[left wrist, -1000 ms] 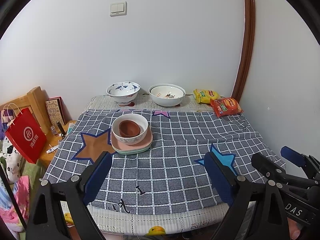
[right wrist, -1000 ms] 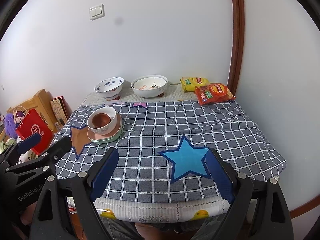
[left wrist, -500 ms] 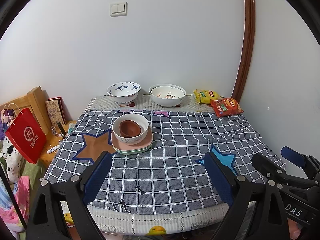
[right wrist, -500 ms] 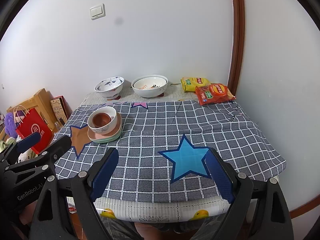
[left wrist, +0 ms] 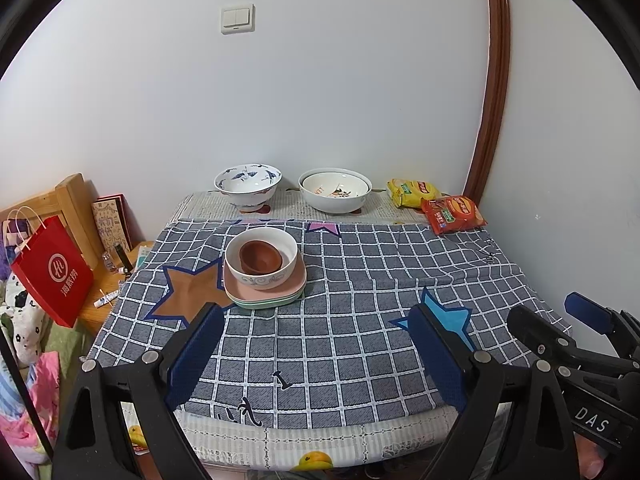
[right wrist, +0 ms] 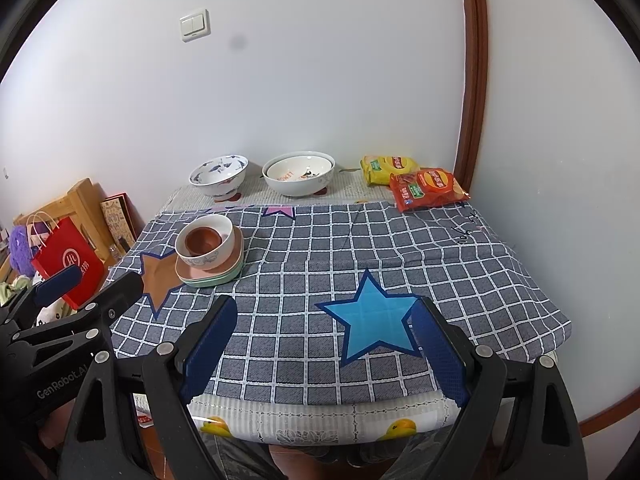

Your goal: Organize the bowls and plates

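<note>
A small brown bowl (left wrist: 260, 257) sits inside a white bowl (left wrist: 264, 278), which stands on a pink plate (left wrist: 294, 282) over a green plate (left wrist: 268, 304), left of the table's middle. The stack also shows in the right wrist view (right wrist: 208, 252). A blue-patterned bowl (left wrist: 247, 188) and a large white bowl (left wrist: 334, 192) stand at the back edge. My left gripper (left wrist: 316, 352) is open and empty above the table's front edge. My right gripper (right wrist: 322, 346) is open and empty above the front edge, near a blue star.
The table carries a grey checked cloth (left wrist: 360, 264). Two snack packets, yellow (left wrist: 412, 191) and red (left wrist: 454, 214), lie at the back right by the wall. A red paper bag (left wrist: 54, 280) and a wooden stand (left wrist: 76, 208) are left of the table.
</note>
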